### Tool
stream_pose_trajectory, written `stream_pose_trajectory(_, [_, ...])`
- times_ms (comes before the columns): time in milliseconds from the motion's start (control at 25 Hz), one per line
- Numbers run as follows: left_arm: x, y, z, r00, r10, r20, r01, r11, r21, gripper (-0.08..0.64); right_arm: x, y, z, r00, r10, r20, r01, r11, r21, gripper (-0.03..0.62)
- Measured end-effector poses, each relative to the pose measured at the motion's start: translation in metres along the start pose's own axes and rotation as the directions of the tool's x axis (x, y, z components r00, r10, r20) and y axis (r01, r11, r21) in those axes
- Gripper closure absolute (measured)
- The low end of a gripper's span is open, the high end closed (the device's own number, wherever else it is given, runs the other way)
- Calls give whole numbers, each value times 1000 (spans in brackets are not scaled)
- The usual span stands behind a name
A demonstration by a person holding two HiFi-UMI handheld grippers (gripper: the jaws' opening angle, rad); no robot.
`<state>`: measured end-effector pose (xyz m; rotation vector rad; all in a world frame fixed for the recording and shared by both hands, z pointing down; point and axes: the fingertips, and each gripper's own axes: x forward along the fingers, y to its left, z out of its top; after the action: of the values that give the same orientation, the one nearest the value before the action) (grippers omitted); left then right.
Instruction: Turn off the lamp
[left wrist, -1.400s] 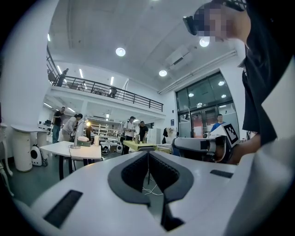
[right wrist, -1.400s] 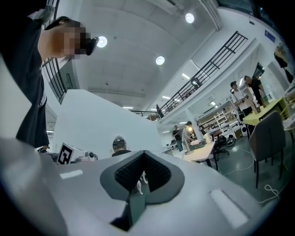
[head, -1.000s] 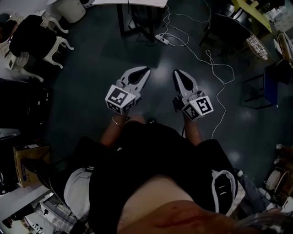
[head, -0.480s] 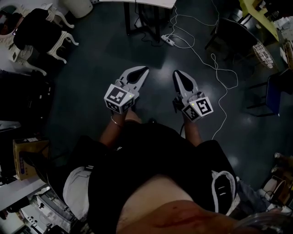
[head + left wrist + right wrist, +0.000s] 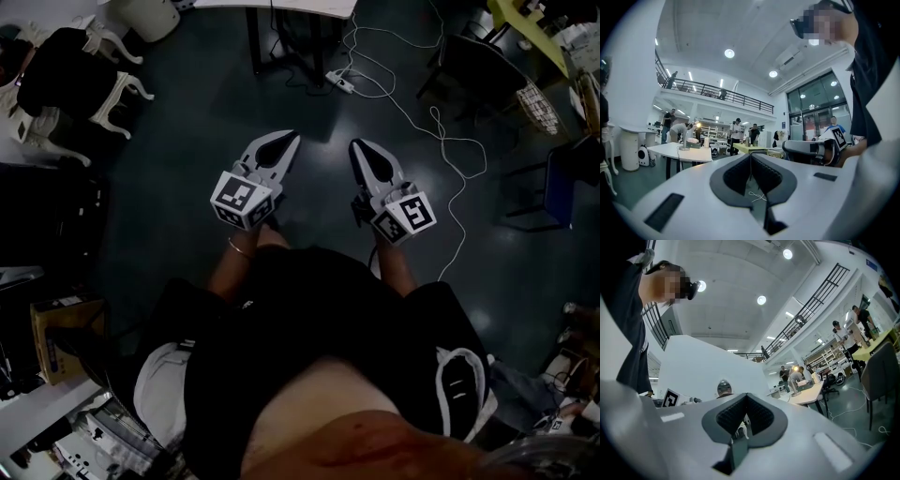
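White plastic left tongs [image 5: 284, 141] and right tongs [image 5: 360, 148], both clenched on nothing, point forward over the dark floor [image 5: 187, 141]. The lit slim-stemmed desk lamp [image 5: 686, 140] stands upright on a white tabletop [image 5: 670, 151], well apart ahead. Neither tongs is clearly nearer.

The person wears a black top [image 5: 319, 314]. Just above it, a thin bracelet [image 5: 238, 249] rings the left wrist. Further above, the left gripper [image 5: 289, 138] and right gripper [image 5: 357, 146] are white tapered shells with dark ribbed pads, each bearing a cube [image 5: 242, 199] of black-and-white square markers.
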<state>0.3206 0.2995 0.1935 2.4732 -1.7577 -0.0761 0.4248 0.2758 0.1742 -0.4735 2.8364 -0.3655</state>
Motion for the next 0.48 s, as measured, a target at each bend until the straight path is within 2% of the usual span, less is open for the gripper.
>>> stream_pose_trajectory(280, [13,19,0,1000,-25,5,25,1000,17,548,18,-10,-3,1000,-15,-12,15,1000,-13,592])
stream_pose_trajectory(480, [18,40,-1,999,-32,6,32,999,-27,548,36,-12,-6,1000,-26,-18,26,1000,-15,592])
